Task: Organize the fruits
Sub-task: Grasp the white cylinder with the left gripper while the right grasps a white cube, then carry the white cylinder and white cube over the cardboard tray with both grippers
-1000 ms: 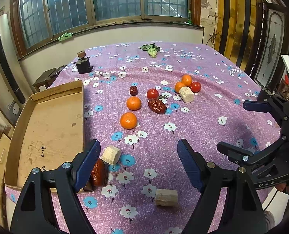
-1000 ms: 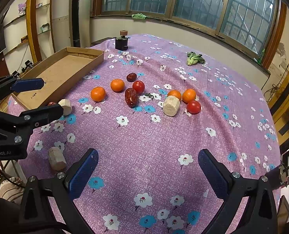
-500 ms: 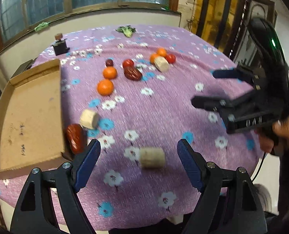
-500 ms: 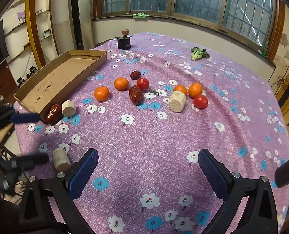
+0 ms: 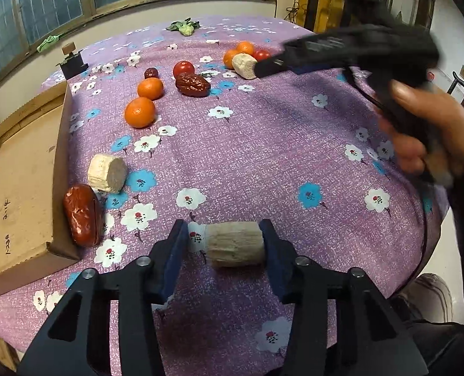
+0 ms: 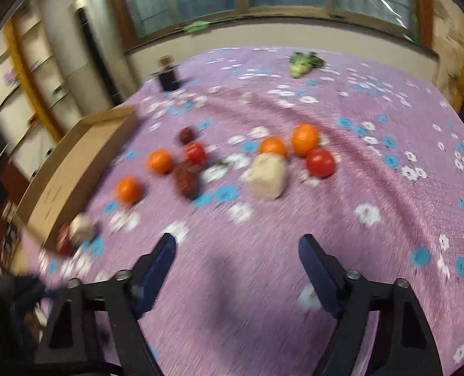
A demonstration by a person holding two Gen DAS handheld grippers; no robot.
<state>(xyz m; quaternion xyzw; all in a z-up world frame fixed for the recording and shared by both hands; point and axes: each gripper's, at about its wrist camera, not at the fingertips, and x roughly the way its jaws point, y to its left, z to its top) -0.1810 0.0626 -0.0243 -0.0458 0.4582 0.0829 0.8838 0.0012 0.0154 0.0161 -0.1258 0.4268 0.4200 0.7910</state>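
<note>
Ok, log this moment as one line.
left gripper: jaws just closing around pale beige cylindrical chunk, right pad touching, left gap | right gripper: jaws just closing, empty | brown cardboard tray: no fruit visible

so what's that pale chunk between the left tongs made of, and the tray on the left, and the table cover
Pale chunk: looks like a dry, fibrous, matte cylinder, maybe yam or cane; ridged sides, hard to be sure. The left tongs have just been closing around it; only one pad seems to touch.
Tray: plain brown cardboard, matte, with raw folded edges.
Table cover: woven purple cloth with a printed flower pattern, visibly wrinkled.
</note>
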